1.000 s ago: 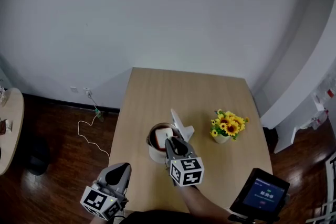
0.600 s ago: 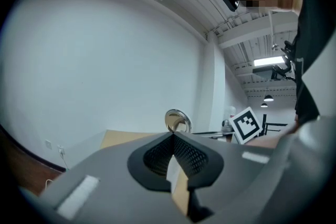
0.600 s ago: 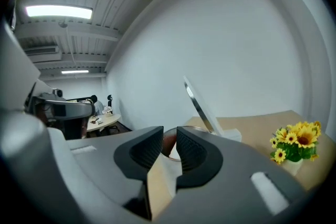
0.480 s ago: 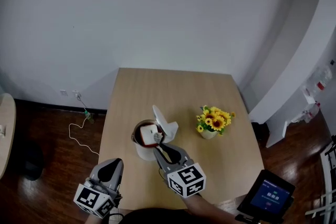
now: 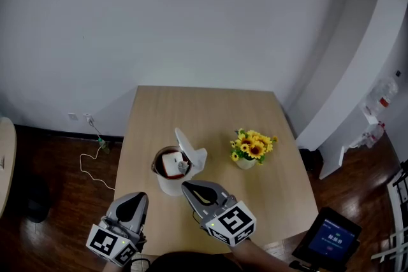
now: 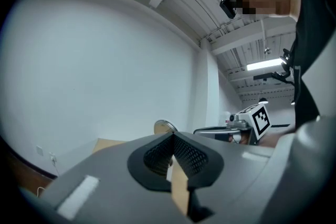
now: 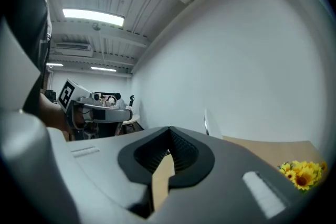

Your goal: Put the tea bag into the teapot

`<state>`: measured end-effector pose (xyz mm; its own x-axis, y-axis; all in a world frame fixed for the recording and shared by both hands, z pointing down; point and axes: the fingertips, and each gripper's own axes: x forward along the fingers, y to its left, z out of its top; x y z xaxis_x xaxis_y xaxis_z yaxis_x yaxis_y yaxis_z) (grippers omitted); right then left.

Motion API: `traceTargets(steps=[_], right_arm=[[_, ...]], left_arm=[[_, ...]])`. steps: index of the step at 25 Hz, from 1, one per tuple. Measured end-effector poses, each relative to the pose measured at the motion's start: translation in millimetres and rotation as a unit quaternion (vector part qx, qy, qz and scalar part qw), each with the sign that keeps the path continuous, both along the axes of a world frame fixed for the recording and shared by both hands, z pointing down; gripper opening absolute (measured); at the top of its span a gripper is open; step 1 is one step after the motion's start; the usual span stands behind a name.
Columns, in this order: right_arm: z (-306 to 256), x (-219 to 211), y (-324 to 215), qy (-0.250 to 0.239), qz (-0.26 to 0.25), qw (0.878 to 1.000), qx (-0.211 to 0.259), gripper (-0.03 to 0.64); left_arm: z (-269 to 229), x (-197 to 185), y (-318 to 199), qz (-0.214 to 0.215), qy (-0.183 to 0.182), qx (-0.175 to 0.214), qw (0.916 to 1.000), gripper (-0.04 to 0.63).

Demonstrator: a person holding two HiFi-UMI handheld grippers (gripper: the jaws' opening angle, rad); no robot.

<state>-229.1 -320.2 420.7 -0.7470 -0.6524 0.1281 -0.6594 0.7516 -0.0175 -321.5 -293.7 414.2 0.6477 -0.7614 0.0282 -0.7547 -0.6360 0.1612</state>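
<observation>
Pale wood table (image 5: 210, 105) fills the middle of the head view, with dark wood floor (image 5: 57, 200) to either side and a white wall behind.

White teapot (image 5: 163, 185) stands left of the table's centre. Its hinged lid (image 5: 189, 151) is flipped up on the right side of the opening. Tea bag (image 5: 171, 164), white and squarish, lies inside the teapot's open mouth against the dark interior.

Small pot of yellow flowers (image 5: 253, 148) sits to the right of the teapot, apart from it.

Right gripper (image 5: 190, 186) is at lower centre of the head view. Its tip points up-frame, just beside the teapot's lower right side. In its own view the right gripper (image 7: 169, 131) has its jaws pressed together with nothing between them. The raised lid (image 7: 206, 122) shows beyond them and the flowers (image 7: 302, 173) at the far right edge.

Left gripper (image 5: 137, 199) is at lower left, by the near left corner of the table, well clear of the teapot. In its own view the left gripper (image 6: 171, 136) also has its jaws closed tip to tip and empty. The round lid (image 6: 164, 126) peeks just above them.

White cable (image 5: 95, 153) trails on the floor left of the table. A handheld screen (image 5: 333, 240), lit blue, sits in the lower right corner.
</observation>
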Motion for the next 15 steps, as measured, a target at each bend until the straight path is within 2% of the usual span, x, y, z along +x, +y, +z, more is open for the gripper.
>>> traceTargets(steps=[15], right_arm=[[1.5, 1.5, -5.3, 0.008, -0.009, 1.000, 0.000, 0.002]], left_arm=[[-0.5, 0.2, -1.8, -0.013, -0.011, 0.000, 0.9999, 0.005]])
